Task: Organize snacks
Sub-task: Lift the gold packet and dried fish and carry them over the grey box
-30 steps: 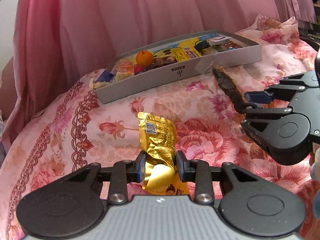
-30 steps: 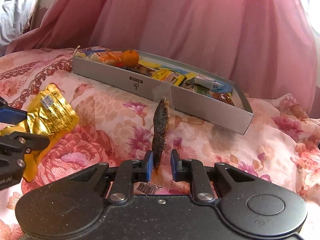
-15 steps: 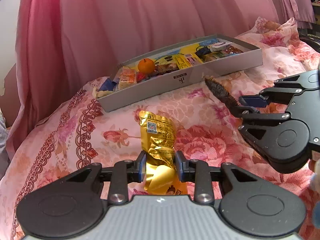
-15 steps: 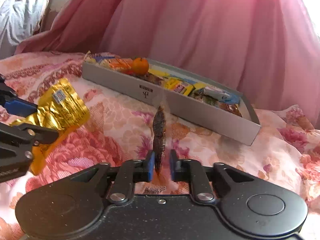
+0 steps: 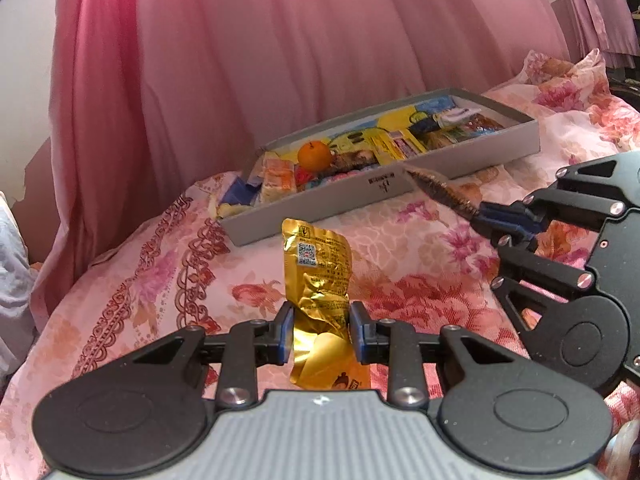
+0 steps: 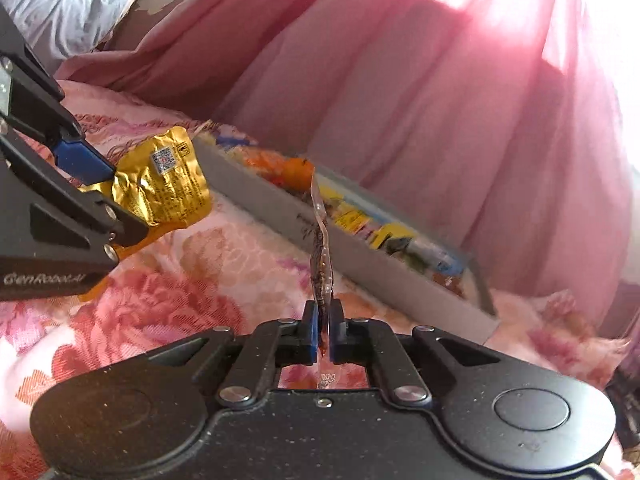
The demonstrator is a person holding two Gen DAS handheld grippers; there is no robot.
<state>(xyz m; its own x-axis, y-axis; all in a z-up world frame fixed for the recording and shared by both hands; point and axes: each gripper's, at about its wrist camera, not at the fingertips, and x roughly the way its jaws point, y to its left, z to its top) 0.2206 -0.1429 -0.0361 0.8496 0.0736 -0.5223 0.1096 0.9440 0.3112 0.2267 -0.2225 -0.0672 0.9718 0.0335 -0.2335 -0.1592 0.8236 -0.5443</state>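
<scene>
My left gripper [image 5: 320,334] is closed on the lower part of a gold foil packet [image 5: 318,276], the jaws pinching its crumpled waist so the printed top with the square code stands up ahead of me, clear of the flowered bedspread [image 5: 132,292]; I hold it low on the pack, I judge, so the free end can go into the tray first. My right gripper [image 6: 324,334] has its jaws nearly together on the bottom edge of a thin clear sachet with a dark dried snack [image 6: 320,256] inside, and because it is gripped edge-on it rises like a blade, its clear top seal bending slightly. In the left wrist view that sachet [image 5: 440,188] points toward the front wall of the grey tray [image 5: 340,200], just short of it, and I cannot tell whether its tip touches. The tray lies on the bedspread against the pink curtain [image 5: 280,48] and already holds an orange [image 5: 314,155] near its left end, with yellow, orange and blue wrappers packed along the rest. Both packets are in the air, side by side and near the tray, not yet over its rim. As I read it, the carry is about done and the next step is lifting each over the wall into a gap; the limp sachet may fold or catch on the rim.
</scene>
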